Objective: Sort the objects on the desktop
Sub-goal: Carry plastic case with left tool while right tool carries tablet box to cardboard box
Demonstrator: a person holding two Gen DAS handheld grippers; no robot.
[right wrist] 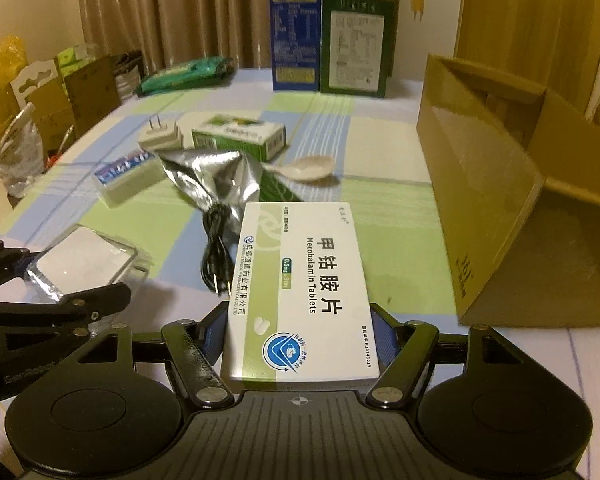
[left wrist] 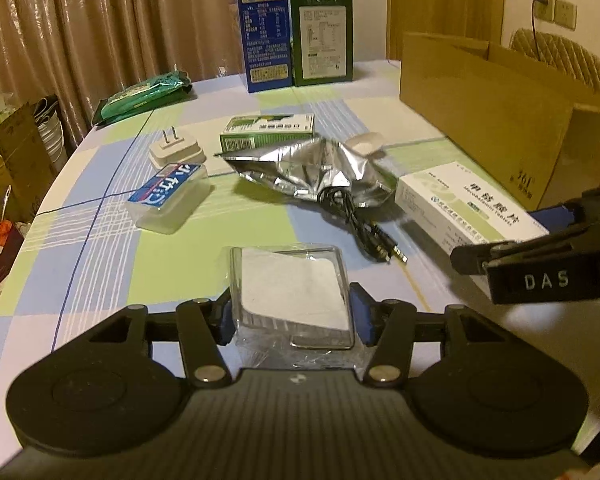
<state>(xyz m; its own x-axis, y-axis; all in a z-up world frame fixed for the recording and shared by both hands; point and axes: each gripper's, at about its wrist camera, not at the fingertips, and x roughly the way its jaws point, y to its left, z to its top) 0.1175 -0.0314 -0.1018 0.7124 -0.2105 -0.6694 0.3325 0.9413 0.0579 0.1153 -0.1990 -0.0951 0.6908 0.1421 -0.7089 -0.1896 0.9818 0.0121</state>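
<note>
The sorting looks barely begun: the left gripper (left wrist: 292,320) has its fingers clamped on a clear plastic case (left wrist: 292,300) and the right gripper (right wrist: 298,332) grips the Mecobalamin tablet box (right wrist: 300,288), both low over the counter (right wrist: 400,248); the cardboard box (right wrist: 520,200) looks empty, and charger (left wrist: 176,150), foil pouch (left wrist: 308,168), cable (left wrist: 356,220) and others remain scattered

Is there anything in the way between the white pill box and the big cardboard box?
Nothing visible. The right gripper is shut on the Mecobalamin tablet box, and only bare tablecloth lies between it and the cardboard box on its right. The black cable and foil pouch lie on the other side.
</note>
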